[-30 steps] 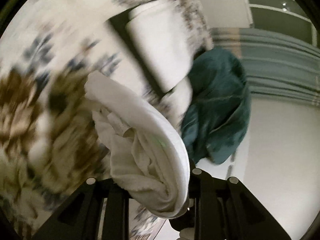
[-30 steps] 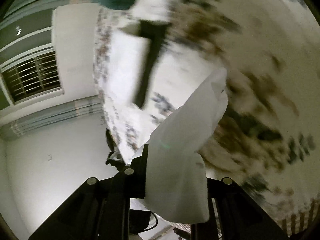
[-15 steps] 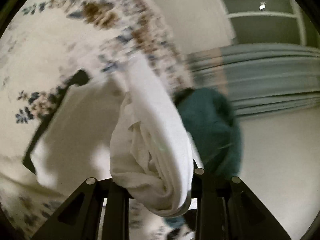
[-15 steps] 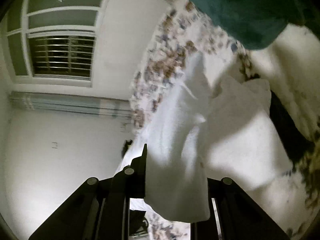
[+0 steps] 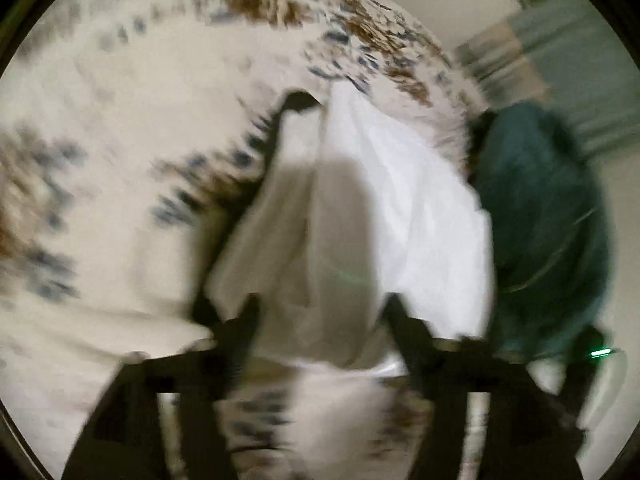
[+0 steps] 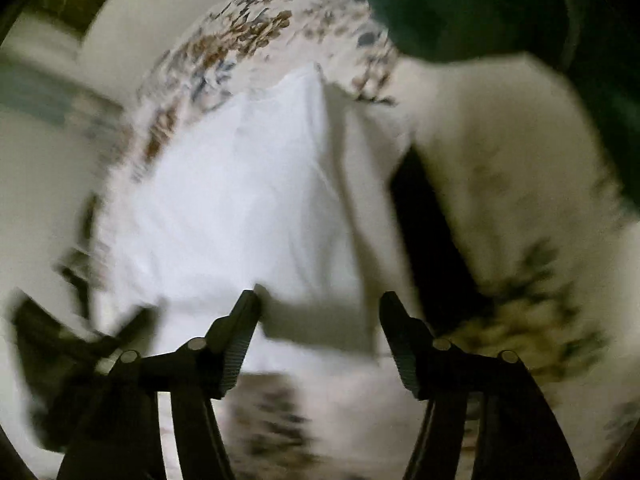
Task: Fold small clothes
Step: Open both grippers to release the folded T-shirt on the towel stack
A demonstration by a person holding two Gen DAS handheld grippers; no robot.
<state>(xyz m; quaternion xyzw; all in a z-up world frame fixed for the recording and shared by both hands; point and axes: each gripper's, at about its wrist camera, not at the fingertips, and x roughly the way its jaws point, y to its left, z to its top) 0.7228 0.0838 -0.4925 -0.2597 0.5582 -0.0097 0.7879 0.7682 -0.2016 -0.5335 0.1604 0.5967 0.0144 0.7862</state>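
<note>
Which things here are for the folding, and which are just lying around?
For the folding:
- white garment, lying on the bed
- left gripper, open
- right gripper, open

Just lying around:
- dark green cloth, bunched beside the white one
- floral bedsheet
- curtain in the background

One white garment (image 5: 404, 208), folded, possibly layered over a second white piece; blur prevents a sure count. One teal garment (image 5: 540, 220). One floral sheet (image 5: 100, 140). One dark strip (image 6: 428, 240) beside the white garment. Two grippers: left (image 5: 320, 312), right (image 6: 320, 312), each with two fingers.
</note>
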